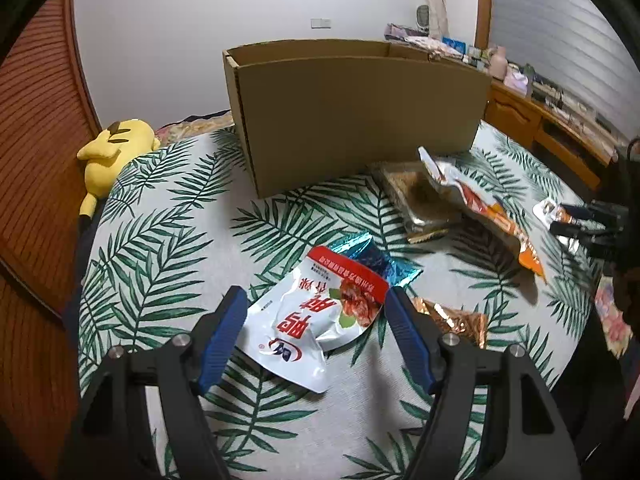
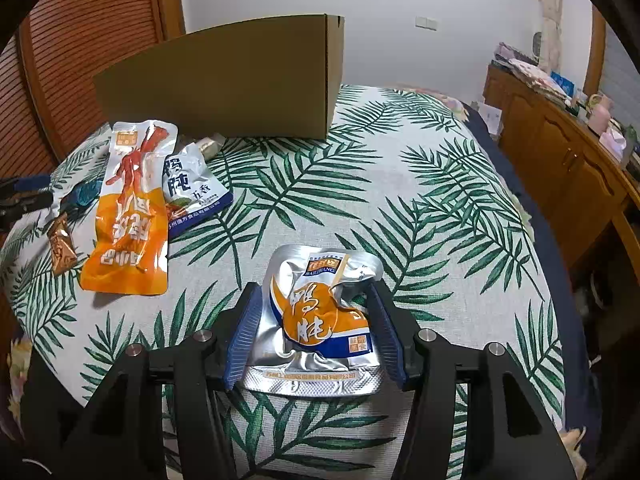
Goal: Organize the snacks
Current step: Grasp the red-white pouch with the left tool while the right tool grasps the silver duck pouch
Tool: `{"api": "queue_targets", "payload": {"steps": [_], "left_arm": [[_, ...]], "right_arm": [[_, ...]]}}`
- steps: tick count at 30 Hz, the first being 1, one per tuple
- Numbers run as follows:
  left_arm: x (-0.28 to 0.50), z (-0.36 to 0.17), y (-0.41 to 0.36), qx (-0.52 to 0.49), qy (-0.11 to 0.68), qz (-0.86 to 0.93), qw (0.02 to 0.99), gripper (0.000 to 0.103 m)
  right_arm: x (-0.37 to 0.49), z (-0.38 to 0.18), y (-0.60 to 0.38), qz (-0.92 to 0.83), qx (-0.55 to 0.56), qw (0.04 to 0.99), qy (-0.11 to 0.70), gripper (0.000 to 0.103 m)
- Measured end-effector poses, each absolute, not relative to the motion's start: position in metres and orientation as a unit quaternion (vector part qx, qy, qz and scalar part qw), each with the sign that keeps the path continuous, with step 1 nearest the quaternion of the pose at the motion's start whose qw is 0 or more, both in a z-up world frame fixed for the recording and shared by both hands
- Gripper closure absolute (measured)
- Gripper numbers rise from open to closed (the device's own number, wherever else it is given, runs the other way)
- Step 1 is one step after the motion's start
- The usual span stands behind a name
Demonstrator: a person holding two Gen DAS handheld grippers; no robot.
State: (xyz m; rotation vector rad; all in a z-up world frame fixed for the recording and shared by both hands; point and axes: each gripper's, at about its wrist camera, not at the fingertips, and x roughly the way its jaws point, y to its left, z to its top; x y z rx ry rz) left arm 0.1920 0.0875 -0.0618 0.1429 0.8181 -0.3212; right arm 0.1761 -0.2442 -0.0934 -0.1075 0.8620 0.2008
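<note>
A bed covered in a palm-leaf sheet (image 1: 168, 216) carries the whole scatter of snacks, with an open cardboard box (image 1: 352, 116) standing upright toward the far side. The left gripper (image 1: 316, 300) hangs low over a white and red snack pouch (image 1: 316, 316), its blue pads spread to either side of the packet; the right-hand pad sits right at the pouch's edge, the left-hand one just beside it, and I cannot tell that either is pressing. A crinkled blue foil wrapper (image 1: 376, 260) lies partly under that pouch's far end, and a copper foil packet (image 1: 452, 316) rests just beyond the right-hand finger. Nearer the box, a long orange pouch (image 1: 484, 208) leans over a clear pack of brownish snacks (image 1: 420, 200). The right gripper (image 2: 316, 292) straddles a crumpled silver and orange pouch (image 2: 320, 316), which lies on the sheet well away from the box; the pads flank it closely and appear to touch its sides, though whether they really squeeze it I cannot tell. From that side a white and blue pouch (image 2: 192, 184) peeks out beside the orange one. A yellow plush toy (image 1: 112, 152) lies at the bed's edge, and a wooden cabinet (image 2: 560, 160) lines the wall.
</note>
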Motion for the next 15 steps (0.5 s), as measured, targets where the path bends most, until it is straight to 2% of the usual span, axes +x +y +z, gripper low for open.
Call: {"api": "queue_targets", "payload": {"steps": [14,15], "left_arm": [[0.205,-0.077,0.085,0.124,0.439,-0.176,0.873,0.032],[0.205,-0.077,0.088,0.12,0.44,-0.178,0.872,0.036]], "right_arm": [[0.18,-0.095,-0.242,0.104,-0.059,0.901,0.418,0.043],[0.18,-0.095,-0.241,0.104,-0.059,0.901,0.417,0.043]]}}
